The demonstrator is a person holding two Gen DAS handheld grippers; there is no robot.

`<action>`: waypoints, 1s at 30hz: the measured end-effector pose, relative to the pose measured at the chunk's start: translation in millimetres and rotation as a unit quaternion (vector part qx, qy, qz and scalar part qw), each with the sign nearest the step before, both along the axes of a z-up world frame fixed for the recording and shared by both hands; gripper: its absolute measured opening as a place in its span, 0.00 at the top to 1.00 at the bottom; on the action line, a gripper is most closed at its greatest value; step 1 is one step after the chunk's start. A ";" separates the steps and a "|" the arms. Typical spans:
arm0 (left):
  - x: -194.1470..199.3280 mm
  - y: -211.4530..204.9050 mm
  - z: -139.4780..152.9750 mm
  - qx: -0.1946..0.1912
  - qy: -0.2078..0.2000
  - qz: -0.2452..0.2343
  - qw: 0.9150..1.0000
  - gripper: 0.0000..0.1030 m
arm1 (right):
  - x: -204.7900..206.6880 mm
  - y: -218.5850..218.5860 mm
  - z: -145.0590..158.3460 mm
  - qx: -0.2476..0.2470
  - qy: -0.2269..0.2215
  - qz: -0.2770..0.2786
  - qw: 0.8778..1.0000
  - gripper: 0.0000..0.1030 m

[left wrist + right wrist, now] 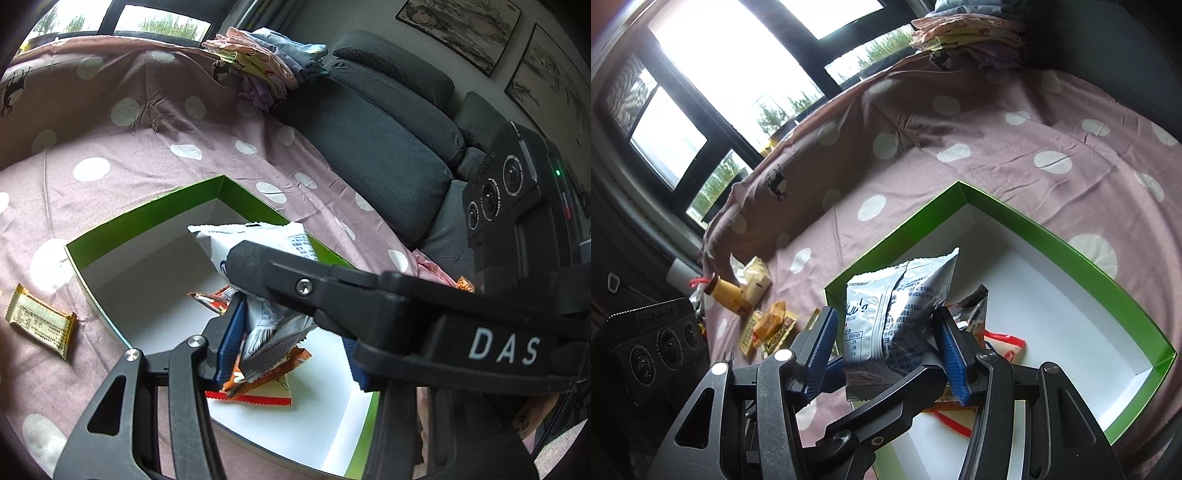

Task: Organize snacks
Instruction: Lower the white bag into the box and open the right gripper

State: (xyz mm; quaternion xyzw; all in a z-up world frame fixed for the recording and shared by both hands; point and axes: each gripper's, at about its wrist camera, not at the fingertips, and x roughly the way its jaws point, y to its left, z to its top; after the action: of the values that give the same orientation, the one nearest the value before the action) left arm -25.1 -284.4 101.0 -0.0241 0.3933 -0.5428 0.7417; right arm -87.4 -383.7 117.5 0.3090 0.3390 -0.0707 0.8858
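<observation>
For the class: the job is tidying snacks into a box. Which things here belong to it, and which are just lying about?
Job:
silver snack bag
green box
snacks in box
yellow bar
loose snacks

Lying about:
folded clothes
cushions
wall pictures

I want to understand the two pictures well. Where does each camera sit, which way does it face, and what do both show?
Left wrist: on the left gripper, facing down into the green box; the right gripper crosses in front.
Right wrist: on the right gripper, facing the box and the window; the left gripper reaches in below.
Shared: the silver snack bag, held by both jaws, the box, the dotted sheet.
</observation>
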 end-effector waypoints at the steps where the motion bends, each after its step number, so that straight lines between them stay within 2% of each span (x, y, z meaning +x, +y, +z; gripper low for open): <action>1: -0.3 -0.7 -1.0 -0.001 0.002 0.000 1.000 0.54 | 0.3 -0.4 -0.7 -0.001 0.002 0.000 1.000 0.46; 18: 4.4 -18.5 -16.2 0.025 0.048 -0.019 0.998 0.54 | -1.2 -15.9 -14.7 0.011 0.031 -0.018 0.999 0.46; 30: 2.5 -19.7 -17.2 0.029 0.045 -0.010 0.999 0.54 | 1.0 -20.2 -21.6 0.013 0.042 -0.032 0.999 0.46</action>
State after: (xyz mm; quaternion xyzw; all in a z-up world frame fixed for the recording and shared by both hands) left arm -22.6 -304.1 83.7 -0.0230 0.4420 -0.5369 0.7182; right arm -86.4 -403.8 95.9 0.3276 0.3664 -0.1072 0.8643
